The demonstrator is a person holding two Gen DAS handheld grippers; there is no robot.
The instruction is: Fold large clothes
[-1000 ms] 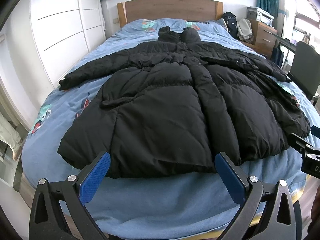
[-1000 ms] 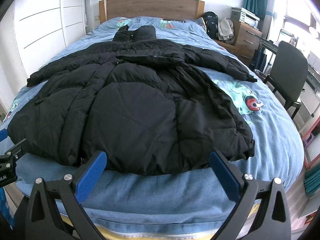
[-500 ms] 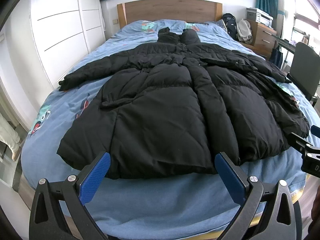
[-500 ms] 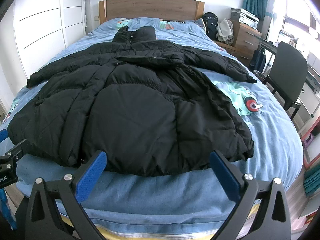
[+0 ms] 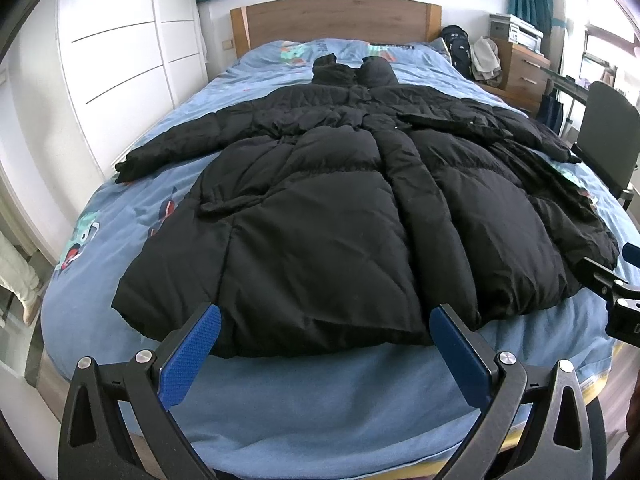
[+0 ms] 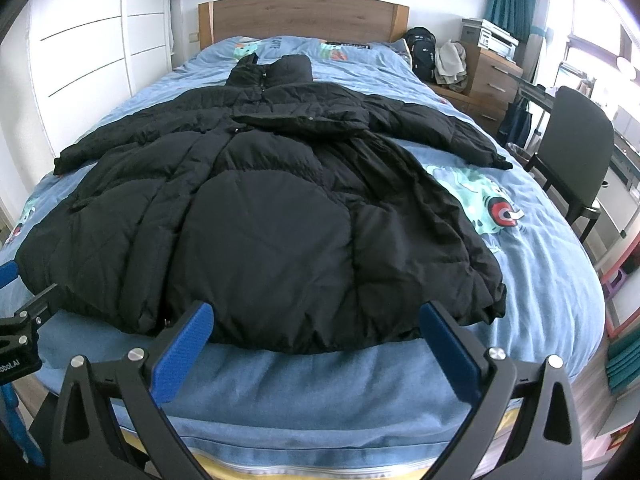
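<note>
A long black puffer coat (image 5: 340, 216) (image 6: 276, 224) lies spread flat on the blue bed (image 5: 320, 400) (image 6: 540, 280), hood toward the headboard, both sleeves stretched out sideways, hem near the foot edge. My left gripper (image 5: 325, 320) is open, its blue-padded fingers just short of the hem's left half. My right gripper (image 6: 316, 316) is open too, in front of the hem's right half. Neither touches the coat. The right gripper's body shows at the right edge of the left wrist view, and the left gripper's body at the left edge of the right wrist view.
White wardrobe doors (image 5: 120, 60) run along the bed's left side. A dark chair (image 6: 576, 152) stands to the right of the bed. A wooden dresser (image 6: 492, 76) with a printer, a backpack and clothes sits at the back right beside the wooden headboard (image 5: 336, 20).
Both wrist views have shifted very slightly; the coat sits a touch higher in frame. Coat and grippers are otherwise unchanged.
</note>
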